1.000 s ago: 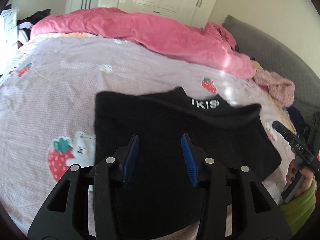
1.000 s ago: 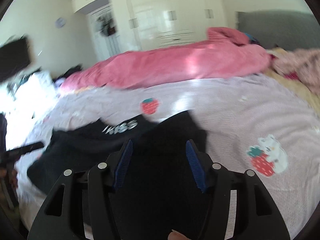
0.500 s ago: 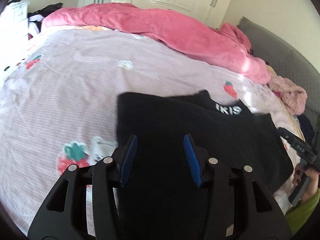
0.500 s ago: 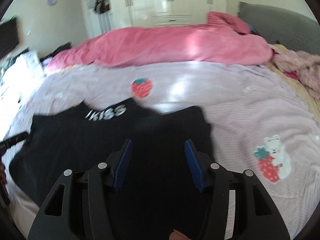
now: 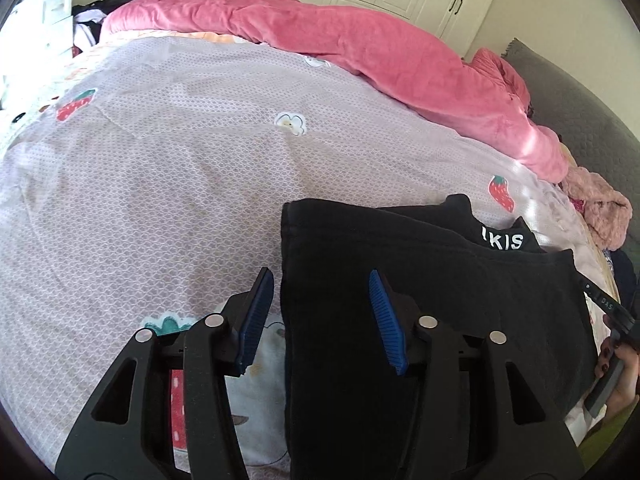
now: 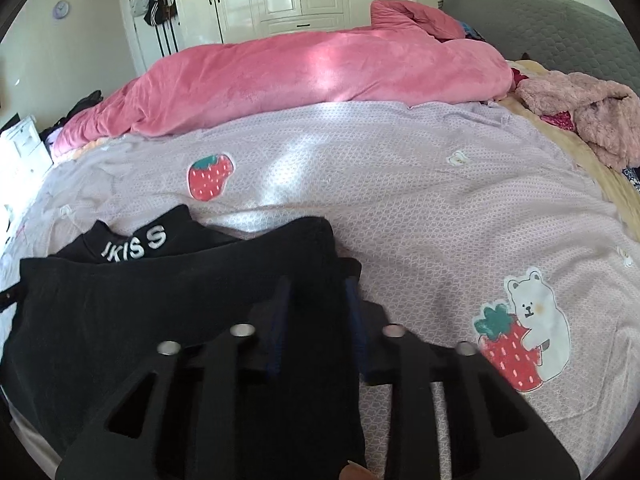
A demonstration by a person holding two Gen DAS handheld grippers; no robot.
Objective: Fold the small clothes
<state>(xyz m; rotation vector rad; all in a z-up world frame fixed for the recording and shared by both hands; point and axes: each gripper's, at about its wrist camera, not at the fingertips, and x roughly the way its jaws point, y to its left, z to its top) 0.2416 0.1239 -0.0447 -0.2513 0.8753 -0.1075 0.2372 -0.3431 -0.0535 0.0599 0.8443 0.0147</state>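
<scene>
Top [image 5: 420,280], black at lower frame, looks soft, light and limp; hold it at its side edges. Right gripper [image 6: 318,312] has just been closing and pinches its right edge; left gripper [image 5: 320,312], closing, straddles the left edge unclamped.

Ahead of my tools the lilac bedsheet [image 5: 168,168] lies bare and open, so I can pass freely across its middle. The pink quilt [image 6: 320,76] walls off the far side. A fluffy pink heap [image 6: 588,112] crowds the corner by the grey headboard [image 6: 560,28]. The black garment [image 6: 168,304] covers the near edge.
</scene>
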